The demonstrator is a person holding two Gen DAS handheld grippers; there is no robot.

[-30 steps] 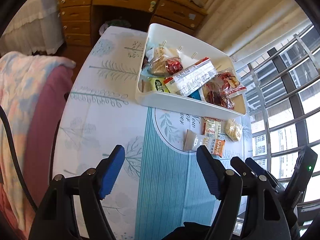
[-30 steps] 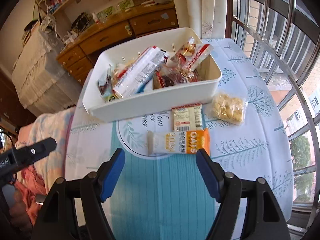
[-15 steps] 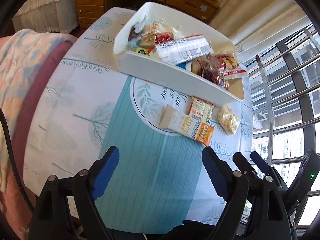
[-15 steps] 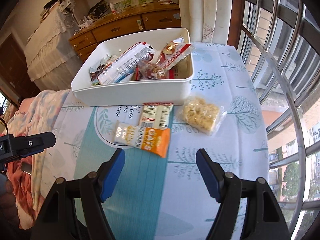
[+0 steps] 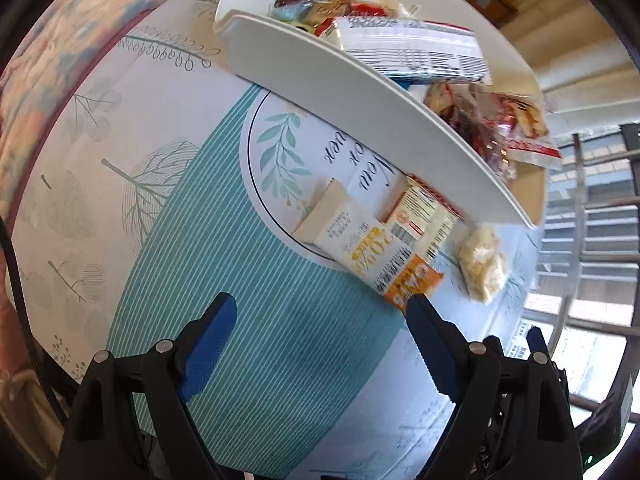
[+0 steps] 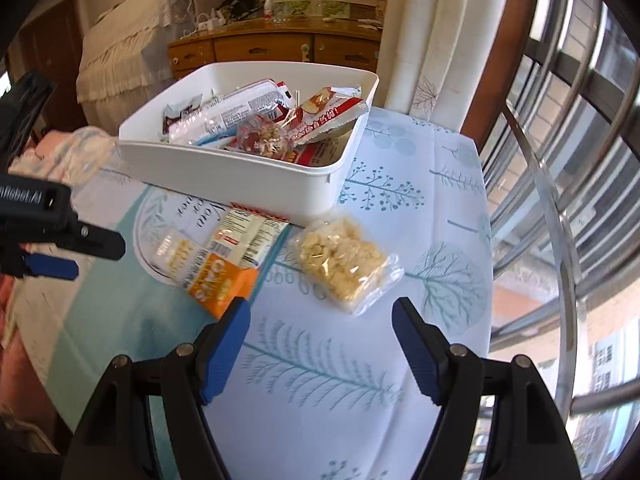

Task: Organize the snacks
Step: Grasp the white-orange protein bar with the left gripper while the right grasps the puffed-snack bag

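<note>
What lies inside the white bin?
The bin holds a long white pack, a red apple-print pack and a clear wrapped sweet; lower packs are hidden.

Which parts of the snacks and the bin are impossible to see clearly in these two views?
- Striped-edge packet: far end hidden under the white bin, both views.
- Snacks at the bin's bottom: covered by upper packets, right wrist view.
- Bin's far wall: cut off by the top edge, left wrist view.
- Oats bar small print: blurred.

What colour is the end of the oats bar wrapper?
Orange end on the oats bar wrapper, clearest in the right wrist view.
</note>
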